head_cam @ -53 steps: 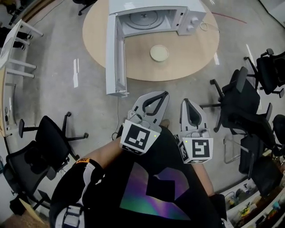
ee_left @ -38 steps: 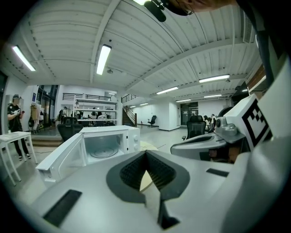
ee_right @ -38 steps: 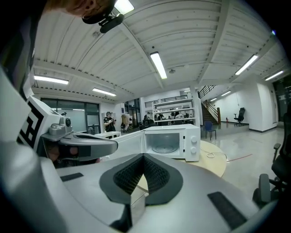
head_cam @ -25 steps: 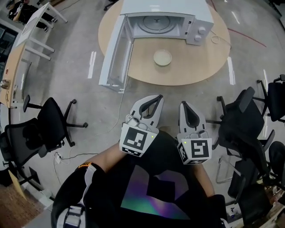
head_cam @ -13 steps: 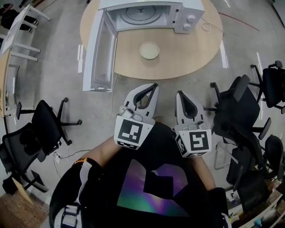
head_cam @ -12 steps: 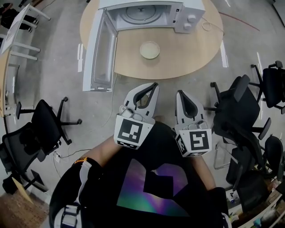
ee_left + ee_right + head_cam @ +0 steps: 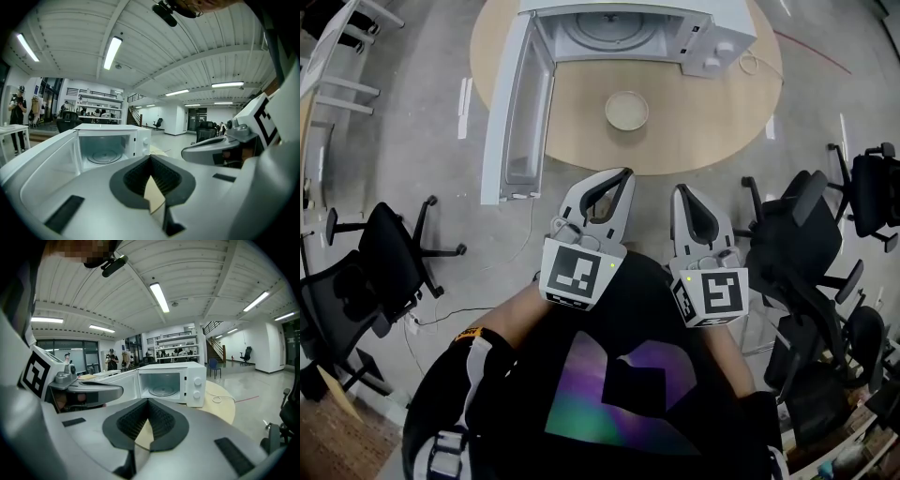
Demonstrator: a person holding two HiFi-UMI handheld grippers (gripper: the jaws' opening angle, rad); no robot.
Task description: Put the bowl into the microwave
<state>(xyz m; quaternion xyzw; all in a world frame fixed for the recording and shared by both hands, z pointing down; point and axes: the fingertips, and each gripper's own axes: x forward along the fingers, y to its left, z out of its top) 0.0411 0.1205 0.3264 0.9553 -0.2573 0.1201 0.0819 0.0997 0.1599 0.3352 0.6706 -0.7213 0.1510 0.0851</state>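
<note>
Both grippers are held close to the body, well short of the table. The left gripper has its jaw tips together with nothing between them; the right gripper is the same, closed and empty. The bowl sits upright on the round table at 12 o'clock from the grippers, untouched, apart from the table edge and from the microwave. The microwave is beyond the bowl, also at 12 o'clock, cavity facing the person and turntable bare. Its door is swung fully out toward 10 o'clock and overhangs the table edge. Judgement: approach stage, no grasp begun. Risks from here:

- Reaching the bowl with the jaws closed would push it across the smooth top instead of gripping it.
- A pinch on the low rim could slip or tip the bowl during the lift.
- The left gripper's path runs near the open door, and a knock could swing it or shift the microwave.
- The bowl could catch the cavity's lower lip if carried too low.
- An office chair at 3 o'clock crowds the step forward.
</note>
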